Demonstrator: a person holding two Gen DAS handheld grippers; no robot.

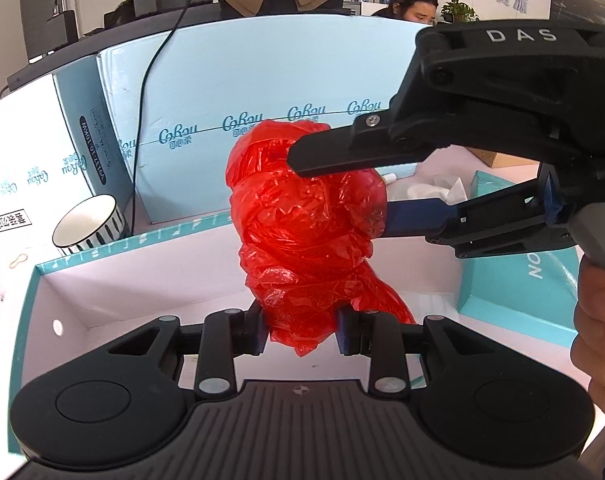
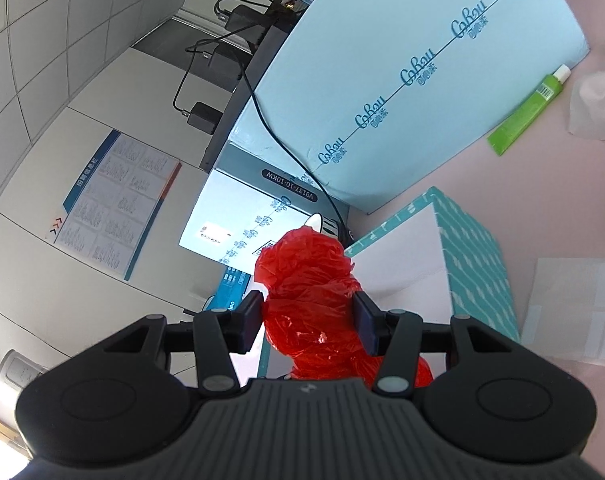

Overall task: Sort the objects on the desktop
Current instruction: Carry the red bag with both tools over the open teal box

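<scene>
i find the red plastic bag [image 1: 306, 232] bunched into a crumpled, twisted wad and held in the air above the open teal box [image 1: 30, 300], whose white interior sits directly beneath it. my left gripper [image 1: 302, 330] pinches the lower tail of the wad between its blue pads, which nearly meet across thin film. my right gripper [image 2: 308, 320] closes around the upper bulk from the side; in the left wrist view its two fingers straddle the wad, one finger [image 1: 334, 152] lying across the front of it, and in its own view both pads press against the plastic. risks, as i judge them: the film is slick and springy, so a thin pinch could slide out if either hand pulls away from the other; pulling apart could also stretch or tear it. if released, the wad may spring open and spill over the box wall instead of settling inside. the striped cup [image 1: 90, 224] stands just beyond the box on the left, with a black cable [image 1: 142, 120] hanging near it; a wide swing could knock either. the green tube [image 2: 528, 110] lies well apart on the table.
</scene>
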